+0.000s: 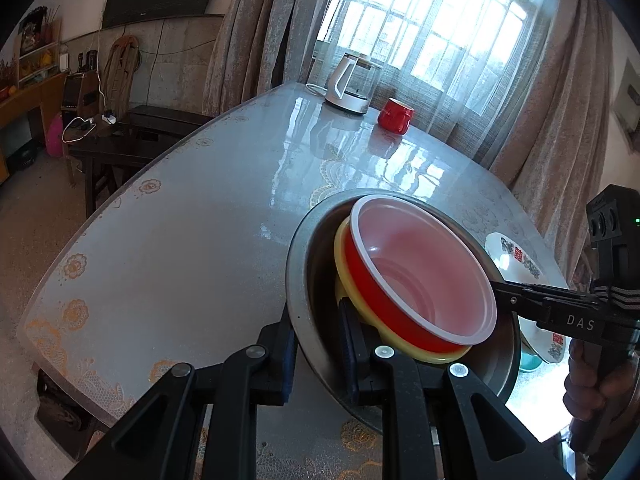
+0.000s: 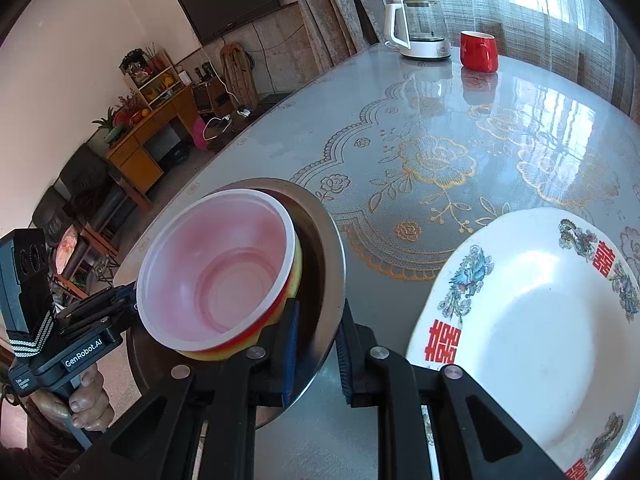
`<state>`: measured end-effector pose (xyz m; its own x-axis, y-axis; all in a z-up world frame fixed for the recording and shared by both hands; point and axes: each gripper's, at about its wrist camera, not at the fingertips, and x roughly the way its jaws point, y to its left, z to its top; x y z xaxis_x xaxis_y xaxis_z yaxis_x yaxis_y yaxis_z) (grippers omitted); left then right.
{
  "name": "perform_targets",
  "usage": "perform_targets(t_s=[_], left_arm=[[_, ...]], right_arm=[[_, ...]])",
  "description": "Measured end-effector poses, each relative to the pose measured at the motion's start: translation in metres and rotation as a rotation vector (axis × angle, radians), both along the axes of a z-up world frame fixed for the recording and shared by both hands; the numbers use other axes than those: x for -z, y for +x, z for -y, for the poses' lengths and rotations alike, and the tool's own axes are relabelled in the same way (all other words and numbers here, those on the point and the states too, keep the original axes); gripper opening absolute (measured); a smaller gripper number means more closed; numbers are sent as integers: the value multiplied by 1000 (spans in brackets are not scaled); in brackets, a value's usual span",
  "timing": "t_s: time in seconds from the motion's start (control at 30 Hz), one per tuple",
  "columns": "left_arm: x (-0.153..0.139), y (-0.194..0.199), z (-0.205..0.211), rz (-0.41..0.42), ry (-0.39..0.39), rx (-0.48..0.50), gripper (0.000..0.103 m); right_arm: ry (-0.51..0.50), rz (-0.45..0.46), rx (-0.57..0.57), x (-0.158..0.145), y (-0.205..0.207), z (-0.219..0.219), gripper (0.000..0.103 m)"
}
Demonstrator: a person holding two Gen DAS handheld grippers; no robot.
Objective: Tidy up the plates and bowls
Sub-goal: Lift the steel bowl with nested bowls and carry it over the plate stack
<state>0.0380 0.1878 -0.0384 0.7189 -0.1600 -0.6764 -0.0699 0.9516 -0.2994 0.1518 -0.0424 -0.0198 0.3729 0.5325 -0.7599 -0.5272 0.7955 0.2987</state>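
A steel bowl (image 1: 304,264) (image 2: 328,248) holds a yellow bowl (image 1: 344,264) with a red plastic bowl with a white inside (image 1: 424,272) (image 2: 216,272) nested in it. My left gripper (image 1: 320,344) is shut on the steel bowl's near rim, one finger outside, one inside. My right gripper (image 2: 318,344) is shut on the opposite rim the same way; it also shows in the left wrist view (image 1: 516,300). The stack is tilted and held above the table. A white patterned plate (image 2: 532,328) (image 1: 516,260) lies on the table to the right.
The glass-topped table (image 2: 420,132) carries a white kettle (image 1: 352,80) (image 2: 420,28) and a red mug (image 1: 395,115) (image 2: 478,51) at the far end by the curtained window. A dark bench (image 1: 120,148) stands left of the table.
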Motion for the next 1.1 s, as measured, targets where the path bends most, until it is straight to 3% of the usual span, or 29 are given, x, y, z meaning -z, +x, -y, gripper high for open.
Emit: perform_targets(t_s=[1.1], left_arm=[[-42, 8, 93, 57, 62, 158, 20]], right_arm=[[134, 52, 189, -23, -24, 106, 18]])
